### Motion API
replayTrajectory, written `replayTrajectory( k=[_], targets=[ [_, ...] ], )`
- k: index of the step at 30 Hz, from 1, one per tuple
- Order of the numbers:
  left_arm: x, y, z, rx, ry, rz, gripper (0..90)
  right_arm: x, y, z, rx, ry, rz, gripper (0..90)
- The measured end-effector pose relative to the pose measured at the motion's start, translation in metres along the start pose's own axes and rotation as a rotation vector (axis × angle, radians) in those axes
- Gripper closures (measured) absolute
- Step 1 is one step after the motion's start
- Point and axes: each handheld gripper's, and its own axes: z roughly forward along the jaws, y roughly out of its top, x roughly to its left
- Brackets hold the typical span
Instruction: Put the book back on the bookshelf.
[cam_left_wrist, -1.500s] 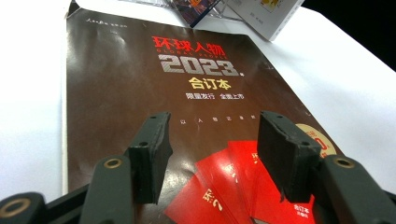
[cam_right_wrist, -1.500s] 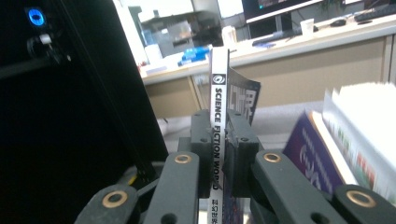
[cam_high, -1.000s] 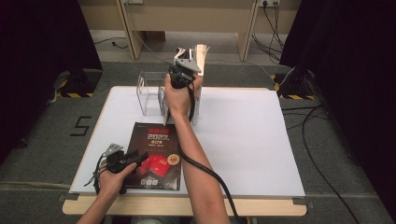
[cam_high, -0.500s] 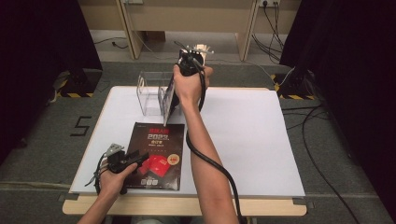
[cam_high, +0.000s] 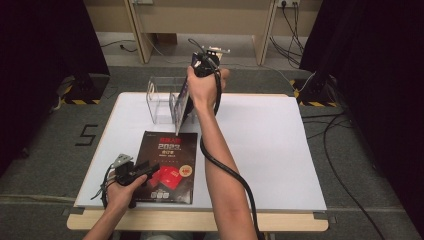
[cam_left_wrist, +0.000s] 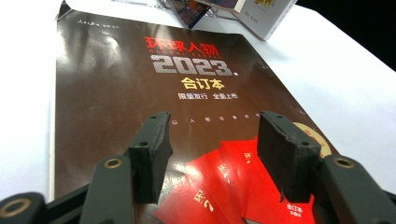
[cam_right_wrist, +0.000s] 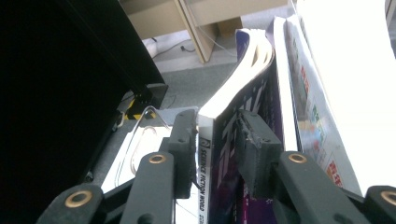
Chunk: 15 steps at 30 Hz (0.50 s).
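A purple paperback (cam_right_wrist: 205, 158) stands upright in a clear acrylic rack (cam_high: 159, 100) at the table's far side. My right gripper (cam_right_wrist: 215, 126) comes down over its top edge, with a pad on each side of the spine. Its jaws have just been opening; the book (cam_high: 181, 104) still stands between them, and I see no pad pressing on it. In the high view the right gripper (cam_high: 205, 62) is raised above the rack. A dark magazine (cam_left_wrist: 140, 79) with red envelopes on its cover lies flat near the front edge. My left gripper (cam_left_wrist: 217, 154) hovers open low over it, nothing between its jaws.
More books (cam_right_wrist: 303, 102) lean in the rack beside the purple one. The white table (cam_high: 270, 145) spreads to the right of the magazine (cam_high: 167, 167). The left gripper (cam_high: 142, 170) sits near the front left corner. Cables and wooden furniture legs are on the floor beyond.
My right hand has risen and shifted toward the far side above the rack. The left hand and the magazine have stayed put.
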Motion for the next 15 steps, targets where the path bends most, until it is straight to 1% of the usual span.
replayTrajectory(
  k=[6,8,9,11,12,15],
  targets=[
    [0.000,0.000,0.000,-0.001,-0.001,0.001,43.5,-0.002,0.007,0.005,0.044,-0.010,0.029,68.4],
    [0.000,0.000,0.000,-0.001,-0.001,0.001,43.5,-0.001,0.008,0.005,0.052,-0.014,0.028,69.2],
    [0.000,0.000,0.000,0.000,0.000,0.002,43.5,-0.001,0.009,0.005,0.055,-0.016,0.032,71.3],
    [0.000,0.000,0.000,0.000,-0.002,0.002,43.5,-0.001,0.010,0.005,0.063,-0.044,0.018,78.6],
    [-0.001,0.000,0.000,-0.001,-0.003,0.001,43.5,-0.002,0.011,0.004,0.072,-0.047,0.022,81.1],
    [-0.002,0.000,0.001,0.001,-0.005,0.001,43.5,-0.004,0.012,0.002,0.093,-0.056,0.033,82.1]
  ],
)
